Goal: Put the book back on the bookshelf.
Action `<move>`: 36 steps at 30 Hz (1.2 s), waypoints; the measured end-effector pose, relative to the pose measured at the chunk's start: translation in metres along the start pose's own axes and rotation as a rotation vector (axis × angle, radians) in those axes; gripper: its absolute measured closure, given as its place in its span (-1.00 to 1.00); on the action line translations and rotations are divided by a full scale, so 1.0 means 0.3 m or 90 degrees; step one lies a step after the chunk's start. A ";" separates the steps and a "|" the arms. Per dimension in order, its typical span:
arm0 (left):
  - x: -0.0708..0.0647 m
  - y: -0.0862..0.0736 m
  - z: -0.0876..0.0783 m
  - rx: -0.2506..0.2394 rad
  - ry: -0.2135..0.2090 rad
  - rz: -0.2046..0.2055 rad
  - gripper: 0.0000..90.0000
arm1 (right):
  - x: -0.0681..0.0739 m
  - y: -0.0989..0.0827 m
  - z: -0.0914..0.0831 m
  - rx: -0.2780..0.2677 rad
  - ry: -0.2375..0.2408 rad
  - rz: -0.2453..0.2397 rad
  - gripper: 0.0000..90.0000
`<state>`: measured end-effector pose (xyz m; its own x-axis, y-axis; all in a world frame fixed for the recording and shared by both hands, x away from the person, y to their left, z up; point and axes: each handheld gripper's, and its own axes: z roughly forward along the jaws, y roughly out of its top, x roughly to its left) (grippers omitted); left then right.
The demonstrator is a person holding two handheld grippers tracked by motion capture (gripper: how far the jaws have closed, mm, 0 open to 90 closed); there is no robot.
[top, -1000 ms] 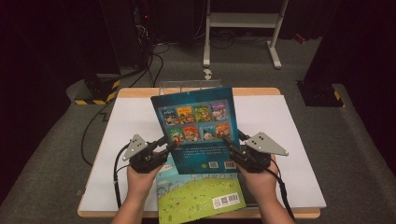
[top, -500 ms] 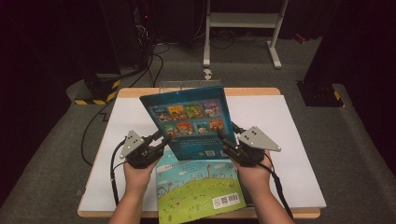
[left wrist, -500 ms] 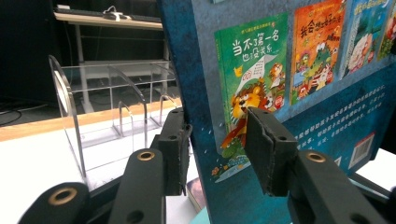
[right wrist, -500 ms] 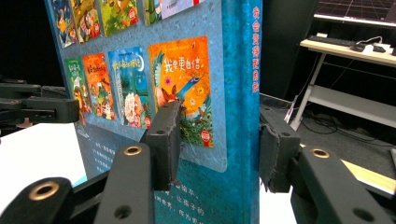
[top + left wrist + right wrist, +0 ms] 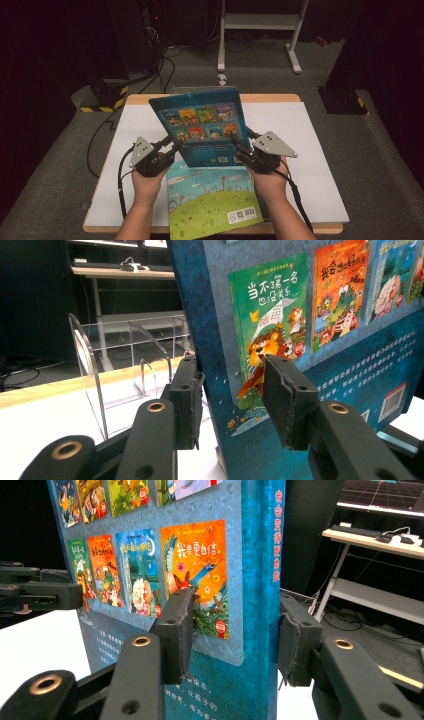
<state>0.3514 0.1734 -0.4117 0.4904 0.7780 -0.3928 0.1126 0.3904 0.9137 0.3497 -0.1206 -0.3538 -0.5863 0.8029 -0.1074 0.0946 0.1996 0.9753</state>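
Observation:
A thick blue children's book point(image 5: 202, 125) with small cover pictures on its back is held up off the white table point(image 5: 310, 150), tilted back. My left gripper point(image 5: 172, 146) is shut on its lower left edge, one jaw behind and one on the cover point(image 5: 340, 340). My right gripper point(image 5: 239, 146) is shut on the lower right edge, with its jaws either side of the spine point(image 5: 275, 540). In the gripper views the left gripper point(image 5: 235, 390) and right gripper point(image 5: 232, 630) each straddle the book. A second book point(image 5: 210, 200) with a green meadow cover lies flat at the table's near edge.
A clear acrylic book rack point(image 5: 100, 370) stands at the table's far edge behind the blue book. Beyond the table are a white metal frame point(image 5: 260, 25), cables on the floor and a black-and-yellow striped base point(image 5: 102, 97). White table surface lies to both sides.
The blue book and both grippers have shifted slightly up and to the left in the high view, and the book tilts a little more. Both grips are unchanged.

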 end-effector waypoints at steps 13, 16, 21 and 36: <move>-0.009 -0.029 -0.037 0.008 -0.002 0.022 0.25 | 0.014 -0.061 -0.022 0.009 0.024 0.002 0.18; -0.011 -0.029 -0.044 0.006 -0.003 0.022 0.23 | 0.020 -0.062 -0.028 0.010 0.028 -0.001 0.16; -0.010 -0.029 -0.054 0.005 -0.003 0.023 0.18 | 0.025 -0.067 -0.038 0.009 0.054 0.001 0.08; -0.023 -0.023 -0.099 0.004 0.000 0.017 0.03 | -0.020 -0.082 -0.012 0.048 0.133 0.040 -0.34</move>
<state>0.3216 0.1800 -0.4183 0.4930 0.7883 -0.3682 0.1049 0.3663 0.9246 0.3480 -0.1322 -0.3766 -0.7302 0.6832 0.0028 0.1918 0.2010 0.9606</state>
